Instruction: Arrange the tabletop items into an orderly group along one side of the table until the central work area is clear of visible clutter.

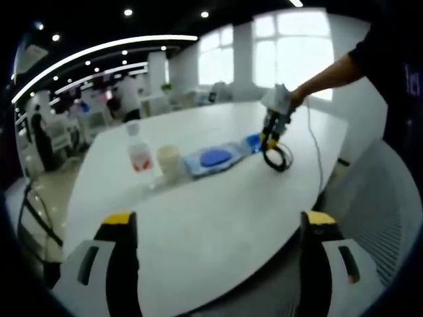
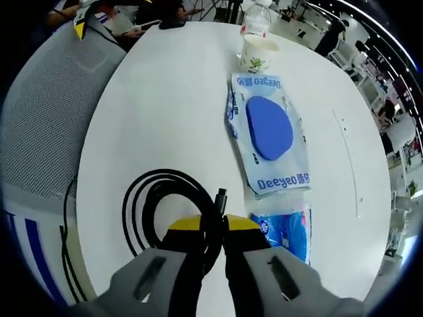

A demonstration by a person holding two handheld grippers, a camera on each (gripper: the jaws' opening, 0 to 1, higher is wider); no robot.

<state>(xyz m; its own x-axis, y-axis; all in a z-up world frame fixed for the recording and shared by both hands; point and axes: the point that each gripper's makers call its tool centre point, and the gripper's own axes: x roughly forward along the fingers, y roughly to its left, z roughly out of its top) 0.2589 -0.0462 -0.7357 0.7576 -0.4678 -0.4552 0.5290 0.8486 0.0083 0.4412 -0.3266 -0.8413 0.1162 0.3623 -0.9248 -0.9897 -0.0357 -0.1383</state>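
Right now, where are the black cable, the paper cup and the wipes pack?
Black cable (image 2: 142, 198), right gripper view, left side of its coiled loop.
Paper cup (image 2: 258, 54), right gripper view, its side wall.
Wipes pack (image 2: 269, 129), right gripper view, the blue oval lid.

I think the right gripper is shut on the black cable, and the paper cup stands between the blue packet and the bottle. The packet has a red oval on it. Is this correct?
Not quite. The oval on the packet is blue, not red, as the right gripper view shows. The rest holds: the right gripper is shut on the black cable, and the paper cup stands between the packet and the bottle.
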